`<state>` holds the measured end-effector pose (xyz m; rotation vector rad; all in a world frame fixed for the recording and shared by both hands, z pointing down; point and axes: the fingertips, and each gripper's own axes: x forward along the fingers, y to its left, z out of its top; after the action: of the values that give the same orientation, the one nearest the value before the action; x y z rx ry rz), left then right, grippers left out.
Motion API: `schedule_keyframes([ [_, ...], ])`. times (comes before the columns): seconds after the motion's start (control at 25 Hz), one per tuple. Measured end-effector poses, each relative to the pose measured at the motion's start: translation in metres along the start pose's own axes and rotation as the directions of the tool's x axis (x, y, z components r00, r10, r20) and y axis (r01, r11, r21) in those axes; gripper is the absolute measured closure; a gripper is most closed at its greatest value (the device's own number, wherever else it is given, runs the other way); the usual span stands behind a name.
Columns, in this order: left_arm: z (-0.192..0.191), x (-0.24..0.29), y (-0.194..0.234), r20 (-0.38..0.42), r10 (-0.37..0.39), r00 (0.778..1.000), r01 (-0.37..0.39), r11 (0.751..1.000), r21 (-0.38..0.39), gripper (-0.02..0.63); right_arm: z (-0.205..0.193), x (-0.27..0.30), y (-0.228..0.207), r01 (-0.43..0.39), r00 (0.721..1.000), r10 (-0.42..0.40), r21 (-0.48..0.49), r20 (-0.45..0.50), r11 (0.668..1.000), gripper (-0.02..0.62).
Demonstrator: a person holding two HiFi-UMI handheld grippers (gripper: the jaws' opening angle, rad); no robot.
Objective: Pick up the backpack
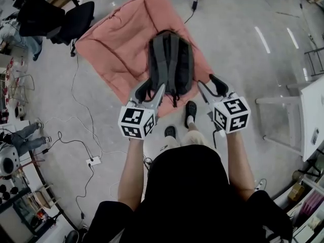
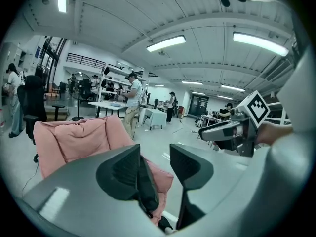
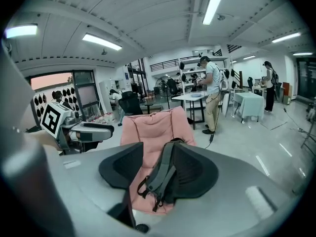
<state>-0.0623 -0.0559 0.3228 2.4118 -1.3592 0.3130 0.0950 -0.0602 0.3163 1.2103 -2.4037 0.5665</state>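
Note:
A grey and black backpack (image 1: 170,59) lies straps-up on a pink floor lounger (image 1: 116,49). Both grippers hover in front of its near end, apart from it. My left gripper (image 1: 150,91) is open near the bag's lower left corner; in the left gripper view (image 2: 155,162) a dark edge of the backpack (image 2: 146,186) and the lounger (image 2: 74,137) show past its jaws. My right gripper (image 1: 208,84) is open by the lower right corner; the right gripper view (image 3: 159,154) shows the backpack's (image 3: 163,177) straps through the gap, farther off. Nothing sits between either pair of pads.
A black office chair (image 1: 76,19) stands left of the lounger. A white table (image 1: 311,115) is at the right. A power strip (image 1: 92,161) and cables run over the floor at left. The person's feet (image 1: 190,110) are just short of the lounger. People stand at far tables (image 3: 195,98).

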Motion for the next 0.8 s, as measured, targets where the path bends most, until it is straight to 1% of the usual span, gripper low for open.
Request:
schedule_keyframes([
  [0.32,0.022,0.064,0.004,-0.02,0.043,0.999,-0.043,0.999,0.007,0.42,0.003,0.04,-0.051,-0.063,0.996,0.064,0.023,-0.06,0.998,0.416],
  [0.6,0.015,0.107,0.006,-0.065,0.089,0.994,-0.091,0.995,-0.027,0.42,0.002,0.07,-0.096,-0.102,0.989,0.105,0.029,-0.107,0.994,0.414],
  [0.8,0.008,0.129,0.005,-0.094,0.12,0.988,-0.126,0.99,-0.059,0.42,-0.013,0.088,-0.108,-0.15,0.975,0.157,0.051,-0.159,0.987,0.414],
])
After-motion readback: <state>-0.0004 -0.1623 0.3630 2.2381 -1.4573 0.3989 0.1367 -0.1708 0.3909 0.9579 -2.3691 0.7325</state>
